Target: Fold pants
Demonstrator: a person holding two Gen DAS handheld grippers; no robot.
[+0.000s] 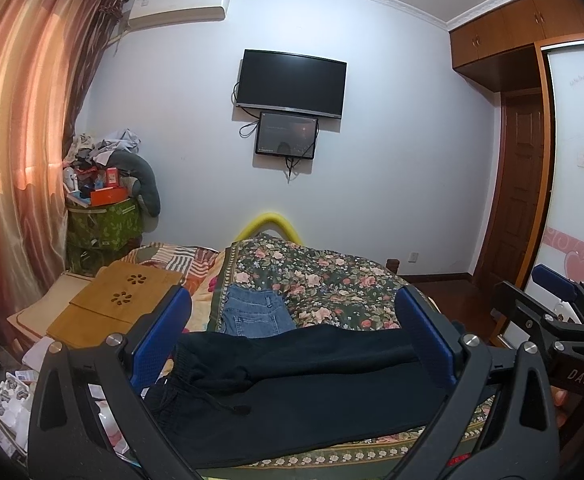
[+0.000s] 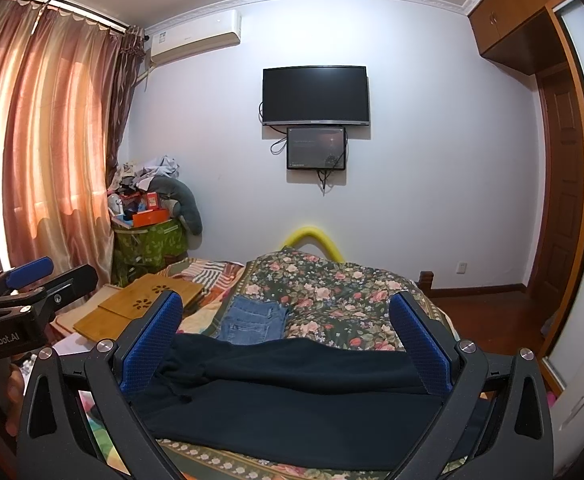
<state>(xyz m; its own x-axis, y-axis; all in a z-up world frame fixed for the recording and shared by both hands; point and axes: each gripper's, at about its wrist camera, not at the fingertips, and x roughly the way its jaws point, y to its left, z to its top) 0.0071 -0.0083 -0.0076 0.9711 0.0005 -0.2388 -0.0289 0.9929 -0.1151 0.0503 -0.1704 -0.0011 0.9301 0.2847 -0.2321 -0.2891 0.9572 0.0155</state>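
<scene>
Black pants (image 1: 304,392) lie across the near end of a bed, waistband and drawstring to the left; they also show in the right wrist view (image 2: 292,396). My left gripper (image 1: 292,344) is open and empty, held above the pants with its blue pads wide apart. My right gripper (image 2: 287,344) is also open and empty above the pants. Each gripper shows at the edge of the other's view: the right one (image 1: 552,304) and the left one (image 2: 31,284). Folded blue jeans (image 1: 253,314) lie just beyond the black pants, also in the right wrist view (image 2: 253,318).
The bed has a floral quilt (image 1: 324,280) and a yellow foot rail (image 1: 269,226). A wooden lap desk (image 1: 115,300) lies on its left side. A cluttered green box (image 1: 103,220) stands by the curtains. A wardrobe (image 1: 580,200) and door are at the right.
</scene>
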